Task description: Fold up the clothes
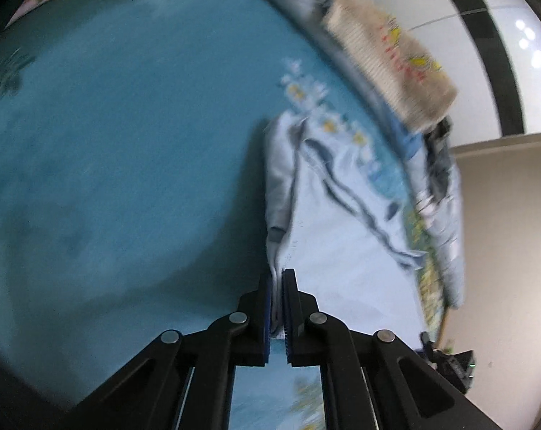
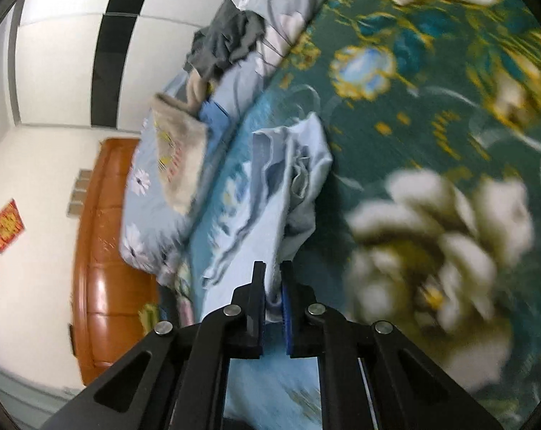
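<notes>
A light blue garment (image 1: 334, 222) lies stretched over the teal bedspread (image 1: 127, 143). My left gripper (image 1: 277, 279) is shut on one edge of it, the cloth pinched between the pads. In the right wrist view the same light blue garment (image 2: 270, 193) hangs in folds, and my right gripper (image 2: 273, 272) is shut on another edge of it. Both views are motion blurred.
A folded beige towel (image 1: 388, 61) lies on a pale floral pillow (image 2: 152, 222) at the bed's head. Dark grey clothes (image 2: 227, 43) are heaped beyond it. A brown wooden headboard (image 2: 102, 251) and white wall stand behind. The bedspread has a large flower pattern (image 2: 442, 236).
</notes>
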The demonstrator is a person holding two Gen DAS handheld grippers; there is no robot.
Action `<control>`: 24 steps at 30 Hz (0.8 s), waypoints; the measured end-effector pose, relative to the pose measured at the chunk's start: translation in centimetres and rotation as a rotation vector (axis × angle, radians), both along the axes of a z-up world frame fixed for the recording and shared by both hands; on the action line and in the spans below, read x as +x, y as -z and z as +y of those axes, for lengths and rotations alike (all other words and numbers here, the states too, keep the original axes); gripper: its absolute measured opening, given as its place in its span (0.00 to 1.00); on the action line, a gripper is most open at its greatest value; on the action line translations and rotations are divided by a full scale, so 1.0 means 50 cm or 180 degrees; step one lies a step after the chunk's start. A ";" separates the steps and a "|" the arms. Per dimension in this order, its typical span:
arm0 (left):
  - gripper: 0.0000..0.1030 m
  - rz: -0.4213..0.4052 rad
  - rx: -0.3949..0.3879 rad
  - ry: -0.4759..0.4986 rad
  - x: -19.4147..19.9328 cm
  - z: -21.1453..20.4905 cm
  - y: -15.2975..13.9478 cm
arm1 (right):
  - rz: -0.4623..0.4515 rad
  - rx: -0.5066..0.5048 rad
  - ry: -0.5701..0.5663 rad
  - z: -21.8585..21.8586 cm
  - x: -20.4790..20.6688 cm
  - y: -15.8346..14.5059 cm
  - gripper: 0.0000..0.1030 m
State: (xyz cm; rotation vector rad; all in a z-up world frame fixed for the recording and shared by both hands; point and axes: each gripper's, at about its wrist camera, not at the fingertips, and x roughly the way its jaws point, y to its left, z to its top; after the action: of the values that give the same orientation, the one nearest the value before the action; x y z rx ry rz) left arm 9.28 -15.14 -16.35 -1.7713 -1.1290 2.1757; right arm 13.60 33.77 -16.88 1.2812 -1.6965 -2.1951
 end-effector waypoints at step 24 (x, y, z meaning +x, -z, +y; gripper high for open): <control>0.44 0.0213 -0.0621 0.0524 -0.198 0.037 -0.026 | -0.0081 0.0550 -0.0418 0.011 -0.156 -0.019 0.08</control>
State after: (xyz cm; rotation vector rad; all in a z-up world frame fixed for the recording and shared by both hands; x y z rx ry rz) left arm -0.63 -13.31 -15.06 -1.7784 -0.7500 2.2916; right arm 5.80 34.33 -15.92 1.4209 -1.4119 -2.2984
